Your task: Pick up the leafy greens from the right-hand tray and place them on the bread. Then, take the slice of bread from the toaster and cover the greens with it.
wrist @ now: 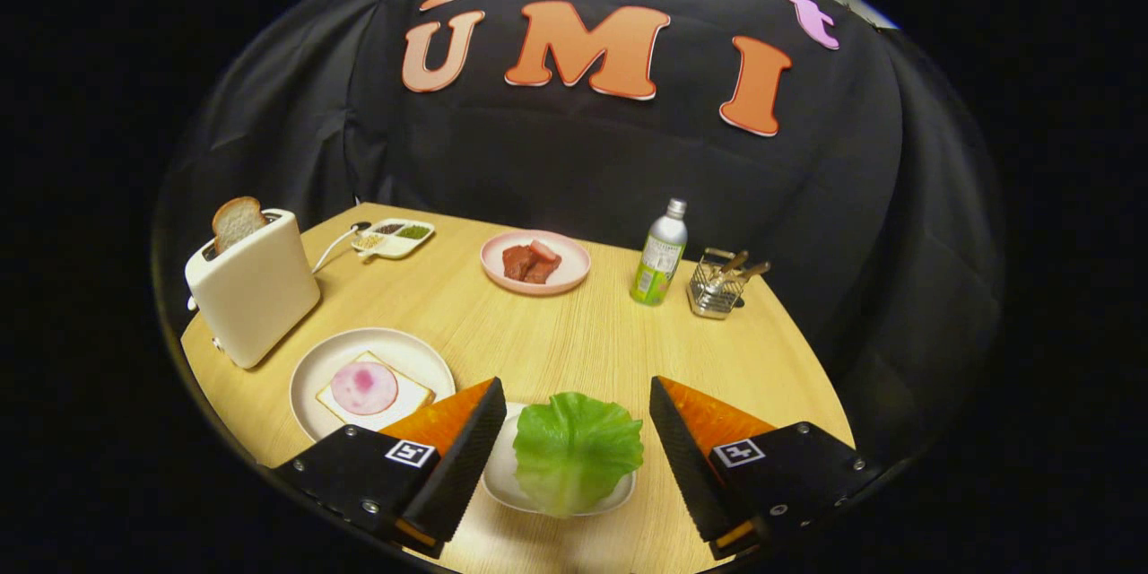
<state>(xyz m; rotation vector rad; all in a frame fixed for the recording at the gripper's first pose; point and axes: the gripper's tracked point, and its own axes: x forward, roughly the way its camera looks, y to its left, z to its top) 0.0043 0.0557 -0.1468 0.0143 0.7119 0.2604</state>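
Observation:
A green lettuce leaf [576,450] lies on a small white tray [502,477] at the near edge of the table. My gripper [574,399] is open above it, one finger on each side of the leaf, and neither finger touches it. To the left of the fingers a slice of bread [408,402] topped with a pink round of ham [363,387] rests on a white plate [316,368]. Beyond that plate stands a cream toaster [256,291] with a slice of bread [237,221] sticking up from its slot.
A pink plate with red meat pieces [535,262] sits mid-table. Further right stand a green-labelled bottle [660,256] and a wire basket [716,287] of utensils. A divided condiment dish [393,238] and a spoon lie behind the toaster. Black cloth closes the table's far side.

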